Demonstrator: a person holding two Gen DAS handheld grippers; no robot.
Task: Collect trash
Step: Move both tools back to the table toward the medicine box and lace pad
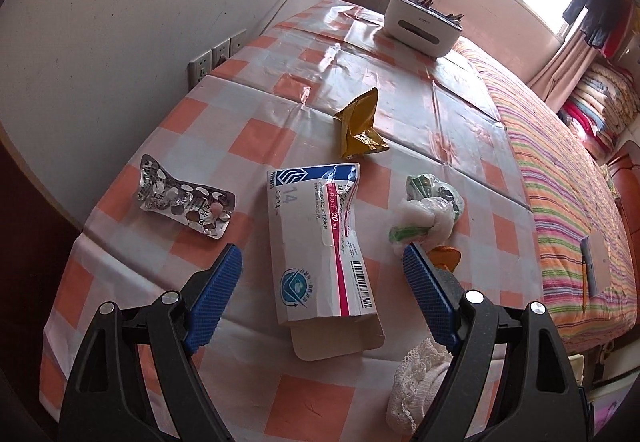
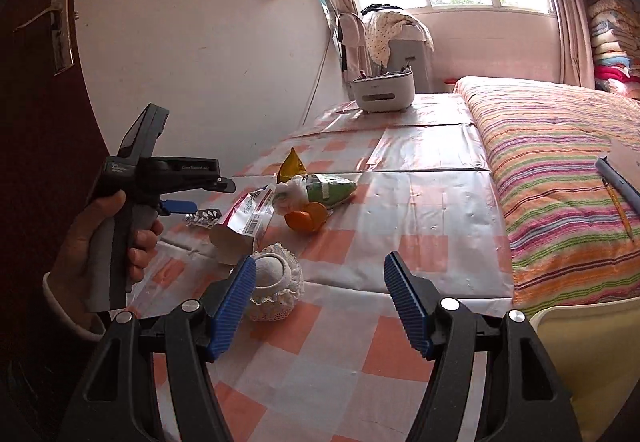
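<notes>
Both tools, left tool [image 1: 322, 262] and right tool [image 2: 320, 274], are spread wide and hold nothing. On the counter [image 1: 256, 145] near its front edge lie a pill sheet [image 1: 184, 201], medicine box [image 1: 320, 242] and plastic wad [image 1: 430, 209]. I think picking is just starting; next, the left tool must drop over the box and squeeze.

On my table I count six bits: one flattened pill box [image 1: 320, 238] dead centre, one foil blister sheet [image 1: 184, 201] at 9 o'clock, one yellow wrapper [image 1: 360, 125] at 12. One knotted plastic bag [image 1: 430, 209] at 3, one orange peel [image 2: 306, 217], one lace cover [image 1: 416, 382] at 5.
</notes>
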